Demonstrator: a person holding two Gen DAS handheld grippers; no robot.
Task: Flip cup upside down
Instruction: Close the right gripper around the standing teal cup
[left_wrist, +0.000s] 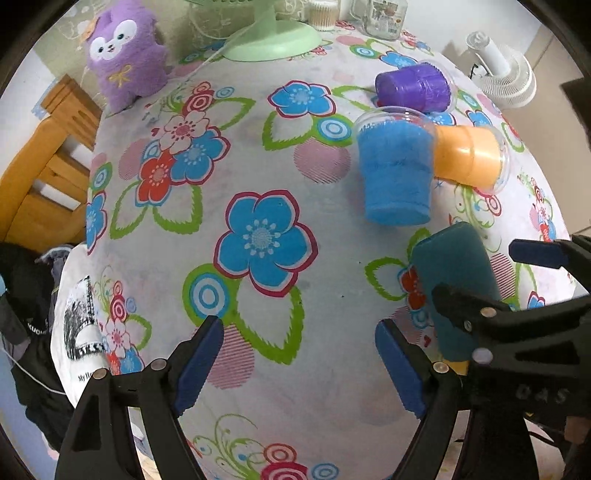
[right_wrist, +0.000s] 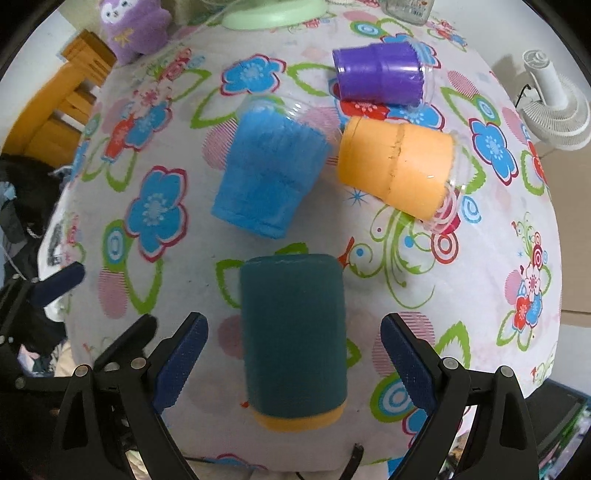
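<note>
A dark teal cup (right_wrist: 293, 338) with a yellow-orange band at its near end lies on its side on the floral tabletop (right_wrist: 498, 258) near the front edge, between the spread pads of the right tongs (right_wrist: 293, 360), untouched. The left tongs (left_wrist: 299, 363) gape open, empty, just beside it.
</note>
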